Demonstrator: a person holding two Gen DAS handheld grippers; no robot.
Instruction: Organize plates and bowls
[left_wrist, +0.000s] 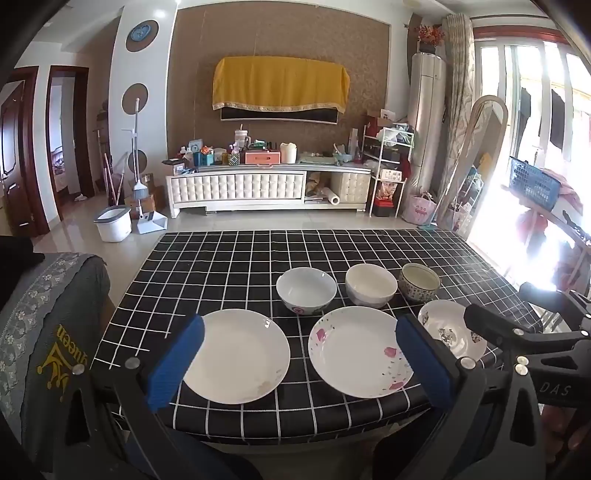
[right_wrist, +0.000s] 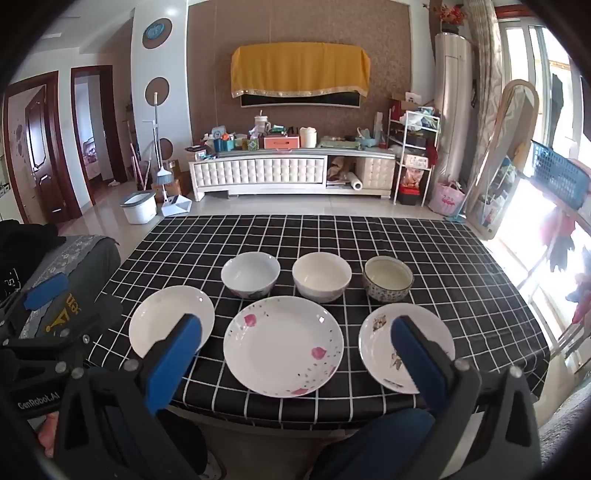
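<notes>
Three plates lie in a row near the front edge of the black checked table (right_wrist: 443, 258): a plain white plate (right_wrist: 162, 321), a pink-flowered plate (right_wrist: 282, 345) and a small patterned plate (right_wrist: 376, 343). Behind them stand a white bowl (right_wrist: 250, 273), a cream bowl (right_wrist: 321, 280) and a blue-patterned bowl (right_wrist: 387, 282). My right gripper (right_wrist: 296, 321) hovers open above the flowered plate, holding nothing. My left gripper (left_wrist: 300, 323) is open and empty, its pads over the plain white plate (left_wrist: 240, 354) and the flowered plate (left_wrist: 358, 350).
A grey embroidered cover (left_wrist: 48, 332) drapes furniture at the table's left edge. The other gripper's black frame (left_wrist: 535, 339) crosses the right of the left wrist view. Beyond the table are a white bucket (left_wrist: 112, 223) and a TV cabinet (left_wrist: 266, 184).
</notes>
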